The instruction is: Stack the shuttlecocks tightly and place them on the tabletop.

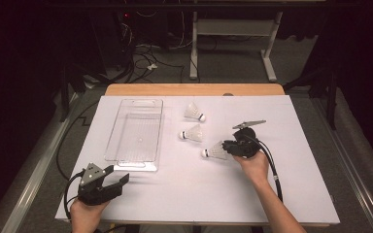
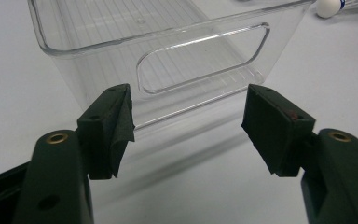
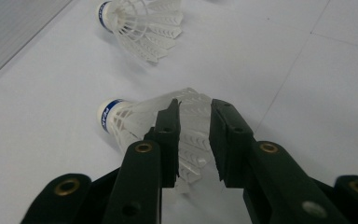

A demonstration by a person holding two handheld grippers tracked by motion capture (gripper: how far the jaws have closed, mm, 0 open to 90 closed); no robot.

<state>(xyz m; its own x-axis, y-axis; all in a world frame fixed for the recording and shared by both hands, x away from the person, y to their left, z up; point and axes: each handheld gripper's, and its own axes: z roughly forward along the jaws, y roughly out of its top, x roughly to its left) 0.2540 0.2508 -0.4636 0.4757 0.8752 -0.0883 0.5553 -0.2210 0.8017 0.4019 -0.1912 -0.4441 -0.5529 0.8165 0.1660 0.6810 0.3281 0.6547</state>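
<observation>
While right gripper (image 3: 193, 135) pinches feather skirt of white feathered shuttlecock (image 1: 214, 151) right of white table's (image 1: 281, 194) centre, lift level, carry toward clear plastic bin (image 1: 135, 136) near left edge. Left gripper (image 2: 189, 123) spread, empty, facing bin.

The right tool (image 3: 193, 140) hides part of the nearest shuttlecock's (image 3: 130, 116) feather skirt; contact unclear.

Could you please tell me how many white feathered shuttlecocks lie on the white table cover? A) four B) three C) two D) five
B: in the high view one white feathered shuttlecock lies farthest away, a second below it, and a third at the right tool.
</observation>
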